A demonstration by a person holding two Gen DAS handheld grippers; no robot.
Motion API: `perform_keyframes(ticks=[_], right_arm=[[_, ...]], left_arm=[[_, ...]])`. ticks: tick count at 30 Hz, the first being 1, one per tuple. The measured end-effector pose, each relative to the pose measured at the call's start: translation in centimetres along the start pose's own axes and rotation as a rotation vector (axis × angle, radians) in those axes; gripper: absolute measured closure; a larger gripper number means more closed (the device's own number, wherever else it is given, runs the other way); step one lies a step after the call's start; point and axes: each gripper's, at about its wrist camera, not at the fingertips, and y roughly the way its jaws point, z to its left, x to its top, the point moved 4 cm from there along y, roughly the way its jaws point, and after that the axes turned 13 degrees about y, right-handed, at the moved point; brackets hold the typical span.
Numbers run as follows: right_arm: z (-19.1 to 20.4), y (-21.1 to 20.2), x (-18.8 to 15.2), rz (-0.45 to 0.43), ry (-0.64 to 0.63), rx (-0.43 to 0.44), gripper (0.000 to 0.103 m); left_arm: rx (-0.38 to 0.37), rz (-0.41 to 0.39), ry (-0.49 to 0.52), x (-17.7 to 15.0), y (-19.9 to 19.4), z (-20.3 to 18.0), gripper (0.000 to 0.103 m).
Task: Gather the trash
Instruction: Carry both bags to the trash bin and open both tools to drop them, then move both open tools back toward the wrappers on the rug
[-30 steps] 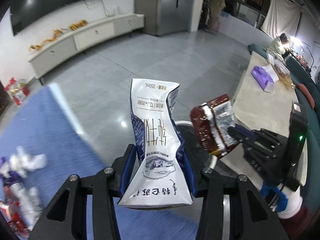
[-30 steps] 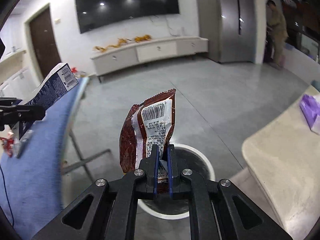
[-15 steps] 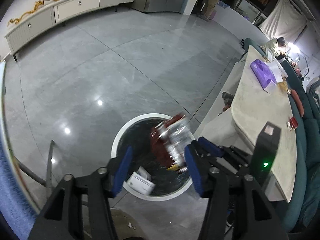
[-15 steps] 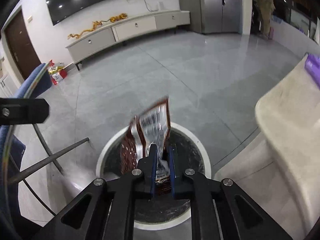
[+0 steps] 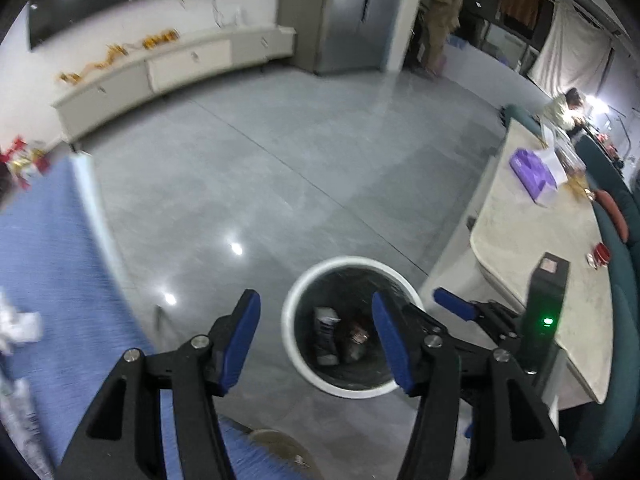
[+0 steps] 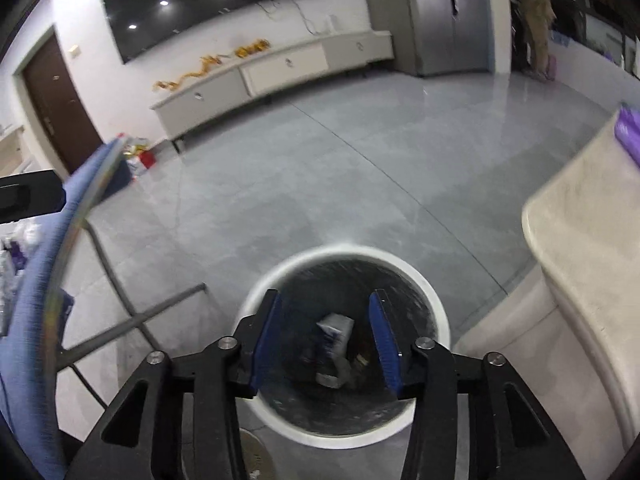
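Observation:
A round bin with a white rim stands on the grey floor below both grippers. Inside it lie a white-and-blue milk carton and a brown snack wrapper. My left gripper hangs open above the bin's near left side, with nothing between its blue pads. My right gripper is over the bin and its jaws are opening; nothing is held between them. Through the gap I see the carton at the bottom. The wrapper is only a dim shape beside it.
A blue-covered table at the left carries crumpled white paper and more litter; its metal legs stand close to the bin. A beige table with a purple box lies at the right. One person stands far back.
The milk carton left my left gripper and the brown wrapper left my right gripper; both now lie in the bin. Both grippers' jaws have spread apart.

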Motion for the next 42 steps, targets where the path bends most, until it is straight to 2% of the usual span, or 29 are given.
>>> perform_keyframes(ticks=[7, 13, 18, 27, 42], right_arm=[[7.8, -6.3, 0.9, -0.094, -0.099, 0.117, 0.047], [14.6, -11.3, 0.4, -0.162, -0.199, 0.212, 0.039], [20.2, -14.6, -0.2, -0.201, -0.277, 0.283, 0.033], [26.3, -18.1, -2.1, -0.23, -0.372, 0.35, 0.031], [30.6, -20.7, -4.5, -0.243, -0.439, 0.381, 0.028]], left_arm=[[0.237, -0.142, -0.006, -2.1, -9.2, 3.4, 0.042], [0.364, -0.25, -0.072, -5.1, -16.4, 6.5, 0.042], [0.452, -0.296, -0.111, -8.4, -21.2, 9.2, 0.042], [0.523, -0.346, -0.169, -12.5, -26.2, 11.6, 0.041], [0.613, -0.385, -0.266, -18.4, -31.0, 15.2, 0.036]])
